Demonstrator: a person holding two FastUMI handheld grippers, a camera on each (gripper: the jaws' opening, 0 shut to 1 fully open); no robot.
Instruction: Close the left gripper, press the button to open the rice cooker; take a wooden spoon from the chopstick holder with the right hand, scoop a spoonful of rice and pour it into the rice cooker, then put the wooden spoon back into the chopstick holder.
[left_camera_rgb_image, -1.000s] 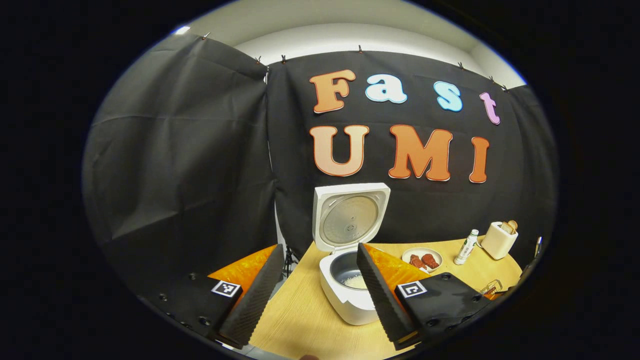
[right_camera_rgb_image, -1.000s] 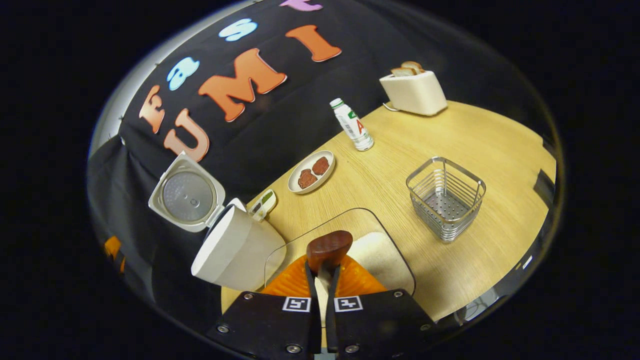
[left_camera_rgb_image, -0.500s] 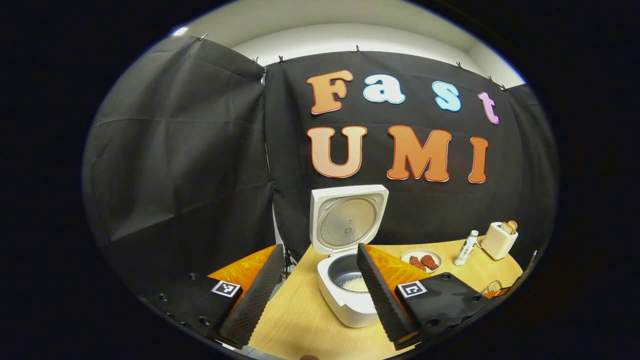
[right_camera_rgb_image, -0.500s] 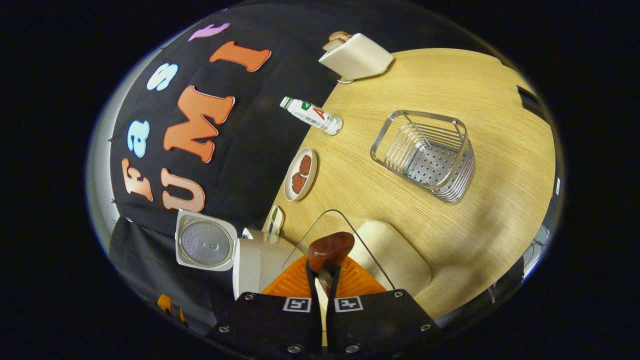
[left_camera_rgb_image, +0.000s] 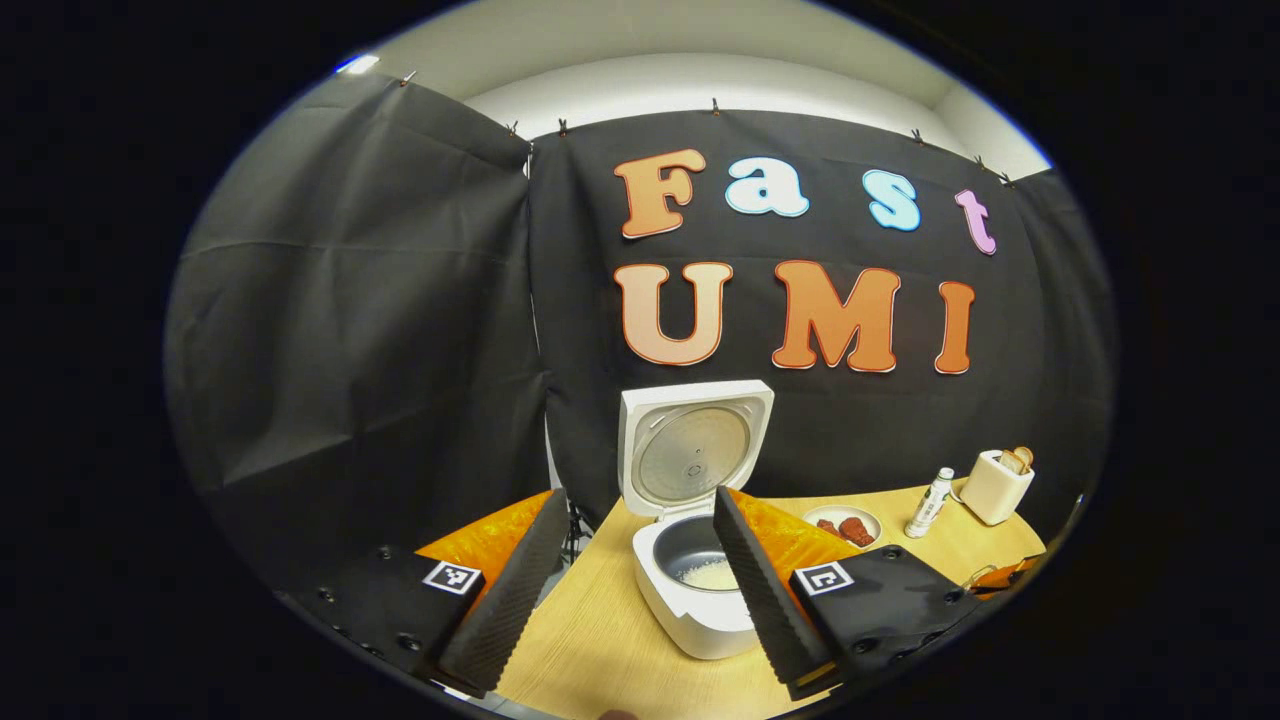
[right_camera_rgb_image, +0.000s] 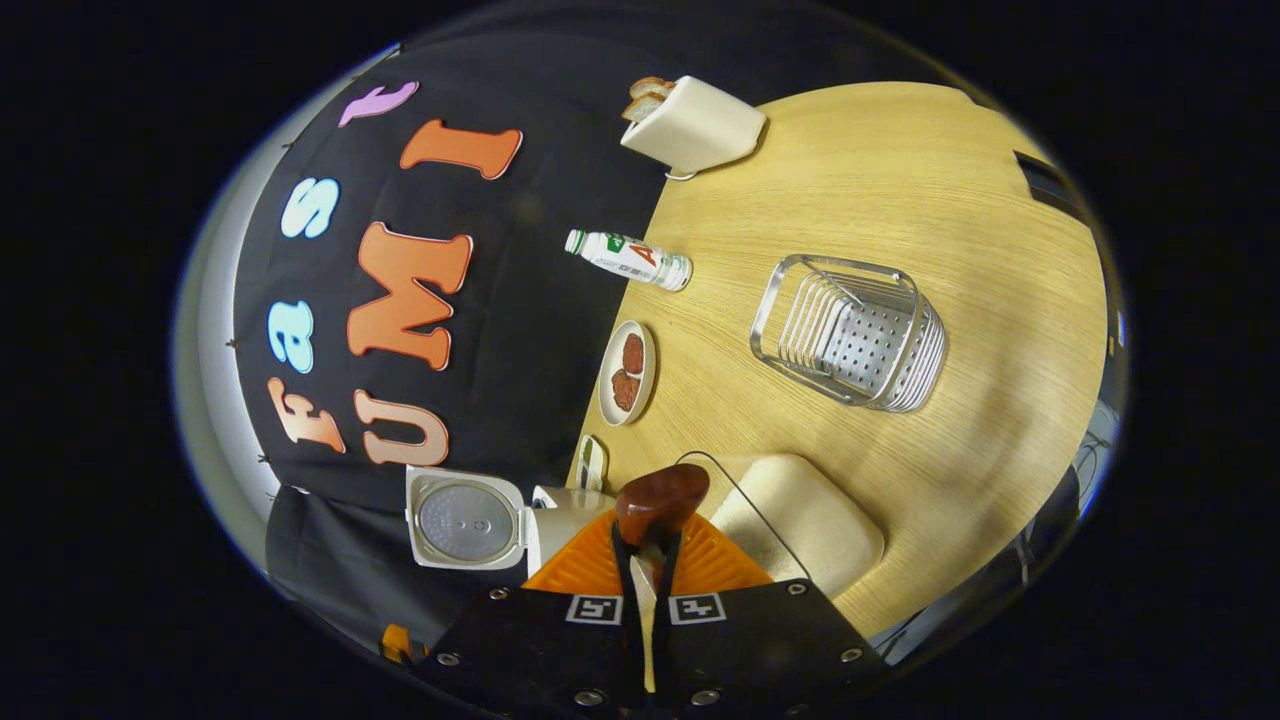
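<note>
Rice cooker (left_camera_rgb_image: 695, 560) lid up, rice in pot: opening done. Right tool (right_camera_rgb_image: 648, 545) clamped on wooden spoon (right_camera_rgb_image: 660, 500), rolled sideways; chopstick holder (right_camera_rgb_image: 850, 345) empty, return pending. Left tool (left_camera_rgb_image: 640, 590) wide, idle.

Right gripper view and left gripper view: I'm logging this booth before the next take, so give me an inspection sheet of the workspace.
Surface: wooden table, bare between items.
Job's things: cooker lid up, rice in the pot; spoon in the right tongs; wire holder holds nothing; rice tray beside the spoon.
Clutter: toaster with bread, bottle, plate of food.
Grippers: left tongs open, facing the cooker; right tongs shut on the spoon.
Cables: thin cord at the toaster's base.
Surroundings: black cloth walls.
</note>
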